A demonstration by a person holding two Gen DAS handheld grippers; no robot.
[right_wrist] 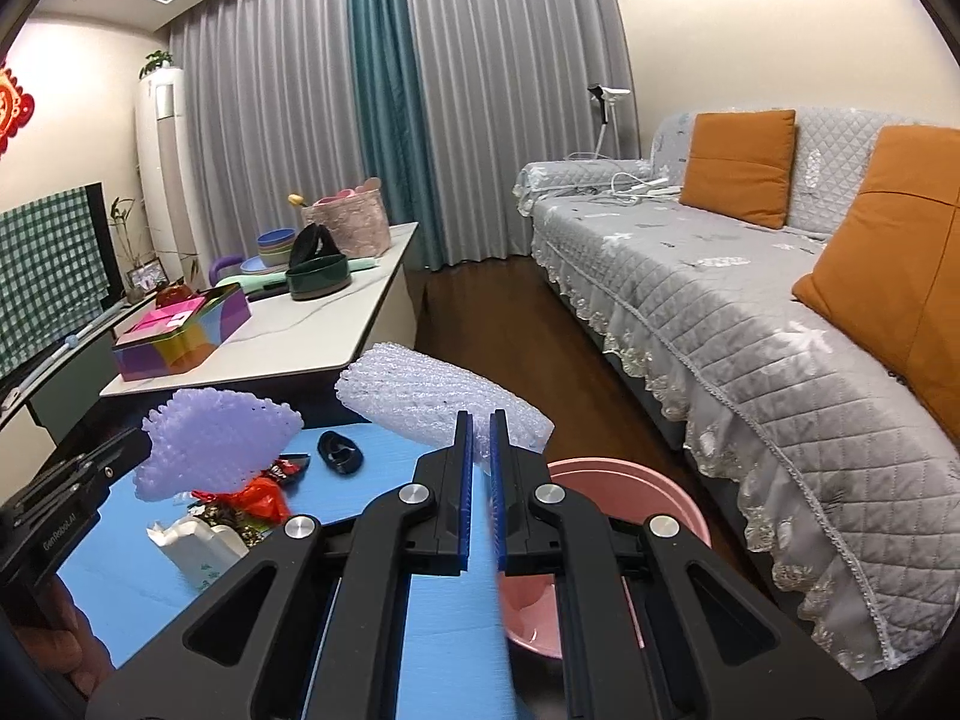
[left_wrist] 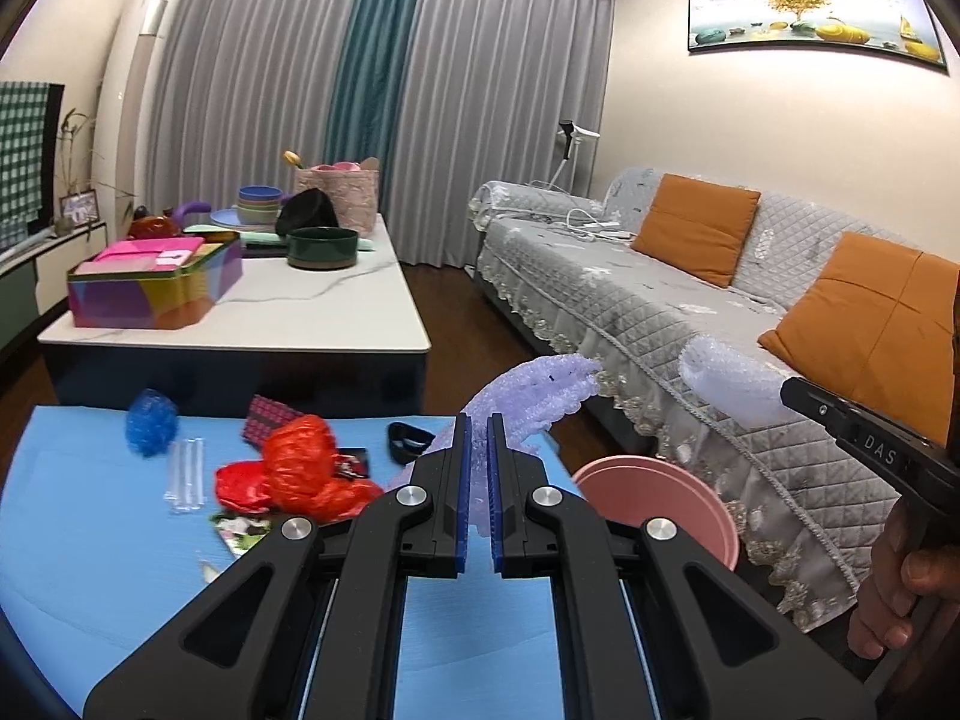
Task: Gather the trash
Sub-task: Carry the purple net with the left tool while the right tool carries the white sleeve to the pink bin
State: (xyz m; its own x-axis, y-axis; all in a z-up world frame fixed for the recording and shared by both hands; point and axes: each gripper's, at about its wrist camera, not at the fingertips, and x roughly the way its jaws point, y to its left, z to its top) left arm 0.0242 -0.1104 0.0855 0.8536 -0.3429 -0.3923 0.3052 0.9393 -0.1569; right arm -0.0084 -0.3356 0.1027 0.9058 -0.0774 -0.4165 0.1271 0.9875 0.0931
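- Purple bubble wrap, crumpled and knobbly, is clamped in the left gripper above the blue mat.
- Clear bubble wrap, a rolled sheet, is pinched by the right gripper, beside the mat's edge.
- Pink basin sits just off the mat.

Purple foam net: soft, knobbly. Bubble wrap: clear plastic. Pink basin: smooth plastic. Sofa cover: quilted cloth.

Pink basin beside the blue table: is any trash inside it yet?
No: in the right wrist view the pink basin shows only a bare inside, and the clear bubble wrap sits clamped in the right gripper above it.
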